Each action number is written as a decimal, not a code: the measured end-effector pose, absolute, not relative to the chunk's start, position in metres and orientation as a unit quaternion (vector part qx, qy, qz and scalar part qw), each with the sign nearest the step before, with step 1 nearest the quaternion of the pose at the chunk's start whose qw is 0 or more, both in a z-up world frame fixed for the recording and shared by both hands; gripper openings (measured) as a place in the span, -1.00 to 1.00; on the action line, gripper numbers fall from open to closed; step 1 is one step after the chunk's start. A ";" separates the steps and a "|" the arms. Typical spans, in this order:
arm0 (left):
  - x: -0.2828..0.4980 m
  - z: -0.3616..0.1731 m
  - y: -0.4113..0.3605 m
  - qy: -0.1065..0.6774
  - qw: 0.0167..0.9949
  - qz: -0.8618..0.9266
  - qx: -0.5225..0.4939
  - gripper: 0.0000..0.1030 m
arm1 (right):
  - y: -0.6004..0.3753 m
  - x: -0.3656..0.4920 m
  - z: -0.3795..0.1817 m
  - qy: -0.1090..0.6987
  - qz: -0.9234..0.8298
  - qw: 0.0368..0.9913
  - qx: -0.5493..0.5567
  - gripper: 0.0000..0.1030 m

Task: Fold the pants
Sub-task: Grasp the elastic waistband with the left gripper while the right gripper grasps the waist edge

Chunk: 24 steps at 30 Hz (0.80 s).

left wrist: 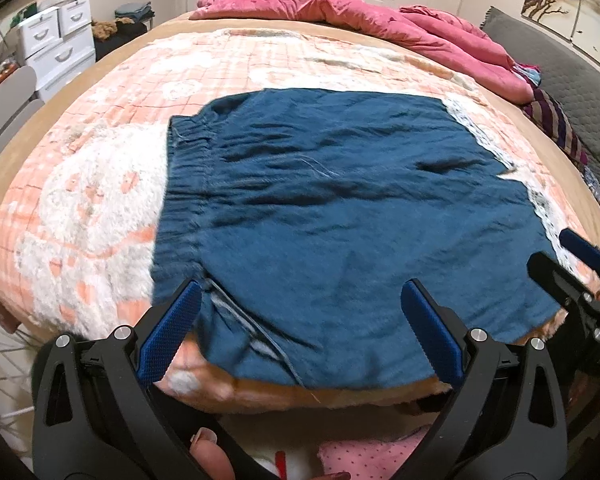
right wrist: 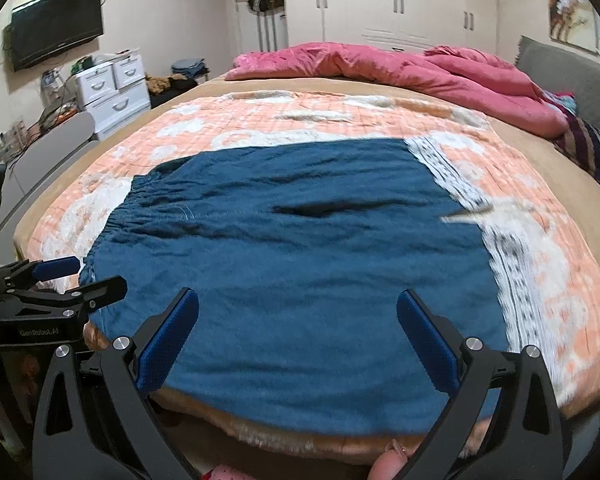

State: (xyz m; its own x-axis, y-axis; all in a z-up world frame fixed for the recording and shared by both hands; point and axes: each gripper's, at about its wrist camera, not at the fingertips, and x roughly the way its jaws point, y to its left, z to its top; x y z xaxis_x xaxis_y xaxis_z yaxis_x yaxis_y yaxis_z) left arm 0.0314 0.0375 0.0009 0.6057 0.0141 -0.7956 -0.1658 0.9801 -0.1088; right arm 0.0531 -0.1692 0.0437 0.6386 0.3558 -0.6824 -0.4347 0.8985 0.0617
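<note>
Dark teal pants [left wrist: 332,216] lie flat on the bed, gathered waistband to the left and white lace-trimmed hems to the right; they also show in the right wrist view [right wrist: 300,248]. My left gripper [left wrist: 302,300] is open and empty, its blue pads [left wrist: 172,332] spread over the near left part of the pants by the waistband. My right gripper [right wrist: 298,308] is open and empty over the near right part. Each gripper shows at the edge of the other's view: the right one [left wrist: 556,256], the left one [right wrist: 88,276].
The bed has a peach and white plush blanket [left wrist: 80,208] and a bunched pink duvet [left wrist: 380,16] at the far side. White drawers [right wrist: 112,88] and a wall TV [right wrist: 56,32] stand left. A grey headboard [right wrist: 572,80] is at right.
</note>
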 end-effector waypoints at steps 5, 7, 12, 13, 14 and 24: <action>0.052 0.008 0.077 0.434 0.892 0.082 -0.095 0.82 | -0.144 0.089 0.051 0.368 0.250 0.893 -0.075 0.92; 0.059 0.012 0.092 0.430 0.893 0.089 -0.100 0.82 | -0.133 0.102 0.053 0.369 0.261 0.888 -0.083 0.92; 0.088 0.015 0.133 0.429 0.889 0.104 -0.124 0.82 | -0.104 0.133 0.049 0.380 0.284 0.874 -0.107 0.92; 0.094 0.014 0.138 0.431 0.887 0.106 -0.126 0.82 | -0.096 0.140 0.048 0.380 0.283 0.872 -0.122 0.92; 0.099 0.014 0.144 0.432 0.886 0.102 -0.132 0.82 | -0.091 0.143 0.048 0.379 0.286 0.870 -0.129 0.92; 0.166 -0.009 0.184 0.461 0.869 0.072 -0.166 0.41 | -0.056 0.197 0.039 0.396 0.317 0.847 -0.160 0.92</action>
State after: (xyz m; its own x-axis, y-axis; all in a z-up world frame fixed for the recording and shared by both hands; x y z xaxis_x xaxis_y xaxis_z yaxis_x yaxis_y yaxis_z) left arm 0.1656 0.1840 -0.0086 0.5644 -0.0276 -0.8250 -0.2777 0.9348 -0.2212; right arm 0.1975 -0.0555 0.0386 0.4852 0.4107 -0.7720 -0.6644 0.7471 -0.0201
